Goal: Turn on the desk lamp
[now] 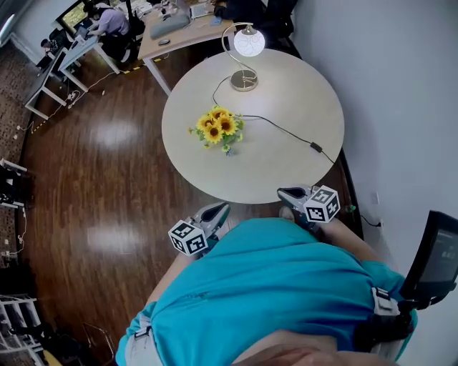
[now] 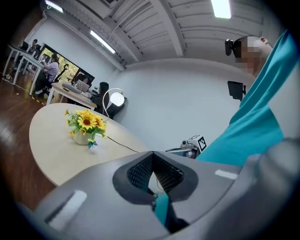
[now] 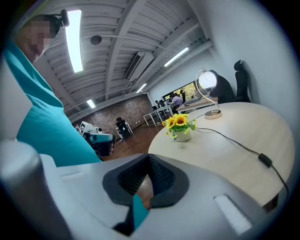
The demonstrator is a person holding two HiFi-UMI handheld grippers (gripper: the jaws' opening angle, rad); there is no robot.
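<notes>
The desk lamp (image 1: 249, 41) stands at the far edge of the round table (image 1: 293, 107); its round globe glows white over a curled gold stem and base. Its black cord runs across the top to an inline switch (image 1: 315, 147) near the right rim. My left gripper (image 1: 215, 212) and right gripper (image 1: 288, 193) hover at the table's near edge, close to my torso, both shut and holding nothing. The left gripper view shows the lit lamp (image 2: 117, 99) far off beyond the shut left gripper (image 2: 152, 153). In the right gripper view, the lamp (image 3: 207, 80) and switch (image 3: 265, 159) lie beyond the shut right gripper (image 3: 149, 157).
A small pot of sunflowers (image 1: 218, 129) sits mid-table, left of the cord. A white wall runs along the right side. Dark wood floor lies to the left, with desks and seated people (image 1: 111, 21) at the far end. A black chair (image 1: 433, 264) stands at my right.
</notes>
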